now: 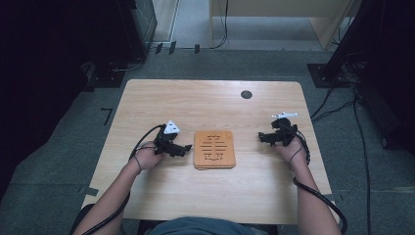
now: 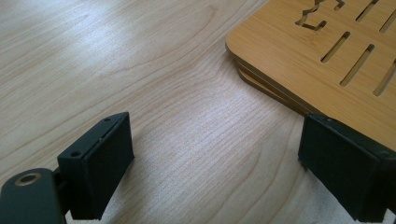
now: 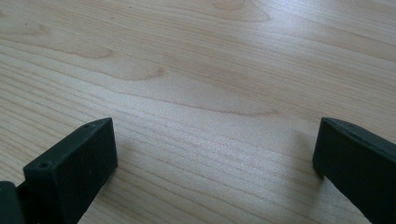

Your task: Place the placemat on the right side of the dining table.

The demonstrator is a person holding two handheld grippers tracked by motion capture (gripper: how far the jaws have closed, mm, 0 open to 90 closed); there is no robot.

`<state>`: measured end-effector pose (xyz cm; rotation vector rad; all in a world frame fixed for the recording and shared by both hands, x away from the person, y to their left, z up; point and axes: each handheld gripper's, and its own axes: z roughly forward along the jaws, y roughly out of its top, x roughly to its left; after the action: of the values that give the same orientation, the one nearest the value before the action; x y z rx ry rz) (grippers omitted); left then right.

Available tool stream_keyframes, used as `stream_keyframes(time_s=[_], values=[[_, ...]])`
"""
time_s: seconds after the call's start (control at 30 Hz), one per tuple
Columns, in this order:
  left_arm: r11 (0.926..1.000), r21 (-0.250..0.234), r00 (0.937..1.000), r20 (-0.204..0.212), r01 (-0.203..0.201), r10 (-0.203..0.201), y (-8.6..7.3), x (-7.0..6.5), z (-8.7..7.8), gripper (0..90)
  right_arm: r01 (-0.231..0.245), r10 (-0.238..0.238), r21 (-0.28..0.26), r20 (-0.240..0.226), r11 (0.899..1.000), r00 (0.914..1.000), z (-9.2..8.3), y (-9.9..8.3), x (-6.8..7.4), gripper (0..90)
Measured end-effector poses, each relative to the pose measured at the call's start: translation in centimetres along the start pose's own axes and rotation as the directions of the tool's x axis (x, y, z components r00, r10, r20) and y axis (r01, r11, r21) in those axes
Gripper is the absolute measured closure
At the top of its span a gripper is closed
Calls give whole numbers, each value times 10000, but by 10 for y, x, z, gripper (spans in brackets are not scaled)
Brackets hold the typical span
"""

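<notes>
- The stack of flat orange-brown wooden mats with slotted cut-outs (image 1: 214, 149) is lying at the middle of the pale wooden table (image 1: 205, 98), between the two grippers.
- The left gripper (image 1: 182, 148) is sitting just beside the stack's left edge with its jaws spread wide, gripping nothing; one jaw is showing in front of the mats' corner (image 2: 327, 60).
- The right gripper (image 1: 264, 137) is resting well right of the stack, its jaws wide apart over bare wood, holding nothing.

Light wood surface (image 1: 161, 196); stack of slotted bamboo trivets (image 1: 214, 149) at centre; dark round grommet (image 1: 246, 94) near far edge.
</notes>
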<state>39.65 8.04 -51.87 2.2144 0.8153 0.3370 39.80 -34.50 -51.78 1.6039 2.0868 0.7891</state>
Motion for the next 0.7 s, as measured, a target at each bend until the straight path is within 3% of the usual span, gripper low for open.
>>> stream_keyframes(time_s=[0.33,0.7], values=[[10000,3,10000,-16,9,-9,0,0,0,93,4,9,561,-227,9984,9997,-1,6,3,0],[10000,-14,10000,-10,-21,21,1,0,1,93,462,-448,179,-751,9988,9962,-7,16,23,0]])
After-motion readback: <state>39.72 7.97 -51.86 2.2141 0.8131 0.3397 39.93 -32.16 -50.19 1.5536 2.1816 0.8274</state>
